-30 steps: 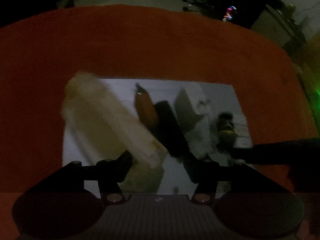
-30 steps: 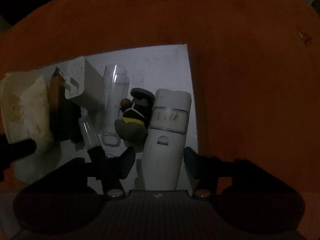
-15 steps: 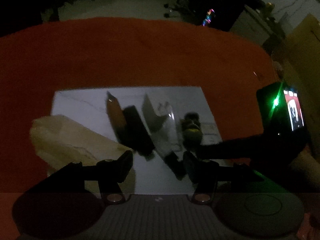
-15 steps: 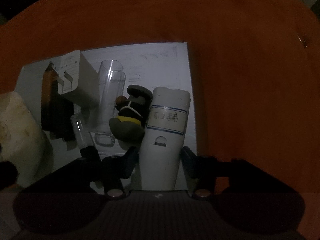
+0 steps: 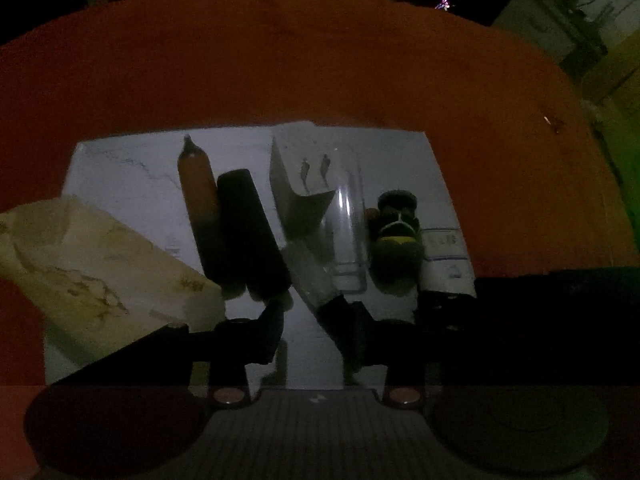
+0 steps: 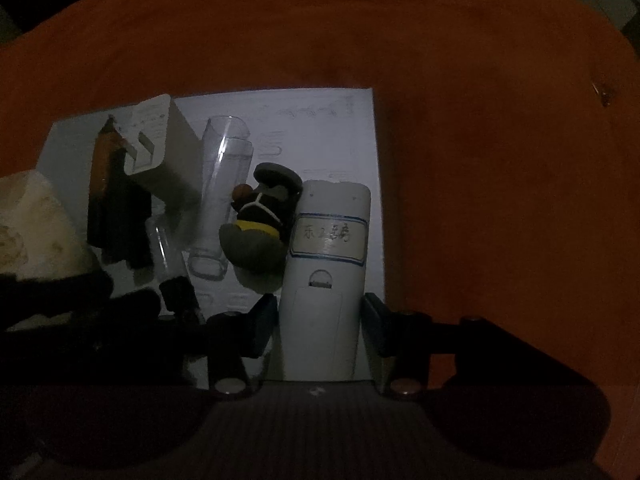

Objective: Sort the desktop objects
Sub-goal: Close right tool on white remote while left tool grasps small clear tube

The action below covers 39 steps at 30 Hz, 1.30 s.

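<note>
Since a second ago the left gripper has swung away from the cream-coloured, brown-veined block, which now lies released on the left edge of the white paper sheet, and its jaws have just been closing, with nothing but paper between them and the black cap of a small clear vial just ahead of its right finger. On the orange tablecloth that sheet now carries a tidy row, so most of the sorting looks done: next to the block lie an orange-brown marker, a black bar, a white plug-in charger, a tall clear plastic tube and a dark penguin-like figurine with a yellow band. At the right end lies the white remote control with a handwritten label; the right gripper straddles its lower end, the left pad seeming to touch, a dark sliver at the right one, so I cannot tell whether it is clenched or already let go. What seems left is freeing that remote and perhaps straightening the slanted vial.
</note>
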{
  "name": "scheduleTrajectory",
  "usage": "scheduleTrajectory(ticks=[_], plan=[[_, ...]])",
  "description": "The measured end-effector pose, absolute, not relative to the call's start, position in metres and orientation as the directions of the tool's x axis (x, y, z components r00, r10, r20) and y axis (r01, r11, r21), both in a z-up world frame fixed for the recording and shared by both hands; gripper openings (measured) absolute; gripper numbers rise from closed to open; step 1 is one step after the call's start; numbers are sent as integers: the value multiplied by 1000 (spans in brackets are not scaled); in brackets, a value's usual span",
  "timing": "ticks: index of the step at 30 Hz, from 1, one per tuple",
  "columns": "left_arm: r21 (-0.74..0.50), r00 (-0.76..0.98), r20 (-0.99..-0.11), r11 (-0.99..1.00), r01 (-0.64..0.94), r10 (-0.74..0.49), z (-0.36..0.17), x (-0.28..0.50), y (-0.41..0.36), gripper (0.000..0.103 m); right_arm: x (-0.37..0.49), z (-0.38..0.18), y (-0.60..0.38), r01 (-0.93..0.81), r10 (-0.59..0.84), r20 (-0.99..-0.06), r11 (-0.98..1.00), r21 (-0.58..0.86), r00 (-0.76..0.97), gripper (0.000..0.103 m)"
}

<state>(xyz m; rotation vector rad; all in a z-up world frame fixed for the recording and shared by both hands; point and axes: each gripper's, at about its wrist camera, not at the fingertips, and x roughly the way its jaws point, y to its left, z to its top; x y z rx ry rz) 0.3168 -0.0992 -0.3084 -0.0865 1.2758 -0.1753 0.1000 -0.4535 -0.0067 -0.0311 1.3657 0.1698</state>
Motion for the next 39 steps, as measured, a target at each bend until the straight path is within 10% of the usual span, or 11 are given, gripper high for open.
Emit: scheduleTrajectory(ticks=[39], plan=[[-126,224,-962,982,138,-155,-318,297,-91,18,82,-2,-459,-159,96,-977,985,66,192,49]])
